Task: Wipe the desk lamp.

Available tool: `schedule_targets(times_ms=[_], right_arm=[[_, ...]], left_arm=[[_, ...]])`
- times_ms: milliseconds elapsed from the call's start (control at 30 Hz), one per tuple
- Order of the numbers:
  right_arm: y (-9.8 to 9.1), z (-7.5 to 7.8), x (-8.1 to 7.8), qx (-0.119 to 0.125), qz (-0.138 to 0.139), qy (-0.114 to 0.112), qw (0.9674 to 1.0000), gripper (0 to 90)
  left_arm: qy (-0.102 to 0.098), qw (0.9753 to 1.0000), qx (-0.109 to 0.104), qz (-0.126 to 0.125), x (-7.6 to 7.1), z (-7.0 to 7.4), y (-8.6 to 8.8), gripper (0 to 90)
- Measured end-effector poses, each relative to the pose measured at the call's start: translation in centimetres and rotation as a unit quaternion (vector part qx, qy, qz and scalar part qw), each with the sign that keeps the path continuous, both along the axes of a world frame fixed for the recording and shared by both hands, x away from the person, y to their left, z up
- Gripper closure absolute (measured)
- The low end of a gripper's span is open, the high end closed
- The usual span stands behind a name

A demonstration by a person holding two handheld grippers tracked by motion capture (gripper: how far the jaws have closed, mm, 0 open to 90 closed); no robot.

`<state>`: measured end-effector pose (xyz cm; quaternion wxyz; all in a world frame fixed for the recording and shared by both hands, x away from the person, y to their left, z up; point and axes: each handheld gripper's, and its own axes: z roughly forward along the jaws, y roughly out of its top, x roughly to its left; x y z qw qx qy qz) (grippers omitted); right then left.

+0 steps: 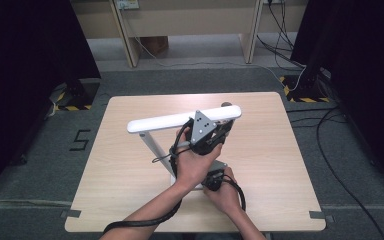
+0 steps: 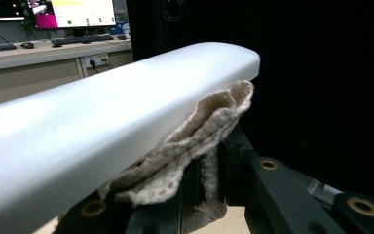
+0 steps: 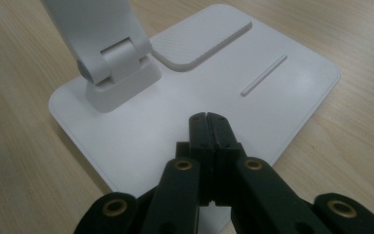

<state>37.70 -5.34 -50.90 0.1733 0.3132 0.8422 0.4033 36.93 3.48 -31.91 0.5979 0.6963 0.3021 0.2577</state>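
Lamp head, a long white bar, stretches across the middle of the wooden bench in the high view, its left end free and its right end near the bench's far edge. From that left end a slanted white arm runs down toward the lamp base, which sits flat on the bench closer to the person.

Moving right along the bar, the left gripper comes up under the right half of the lamp head, carried by the person's left hand. In the left gripper view its jaws are closed on a beige knitted cloth, and the bunched cloth is pressed against the underside and edge of the lamp head, near the bar's rounded end.

Further right and lower in the high view, the right hand holds the right gripper at the near edge of the lamp base. In the right gripper view its jaws are fully closed with nothing between them, their tips resting on the white lamp base, just in front of the hinge where the arm joins the base. A raised square pad and a thin ridge lie on the base beyond the tips.
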Motion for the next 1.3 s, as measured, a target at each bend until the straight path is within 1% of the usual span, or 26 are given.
schedule_targets(times_ms=[300,1067,1300], right_arm=[[0.0,0.0,0.0,0.0,0.0,0.001,1.0,90.0],[0.0,0.0,0.0,-0.001,-0.001,0.0,1.0,90.0],[0.0,0.0,0.0,-0.001,-0.001,0.0,1.0,90.0]], left_arm=[[-0.004,0.9999,-0.007,0.006,-0.1,-0.1,0.3,80.5],[-0.002,0.9999,-0.009,0.01,-0.5,-0.2,1.1,80.5],[-0.003,0.9998,-0.01,0.015,-0.6,-0.3,1.8,80.5]])
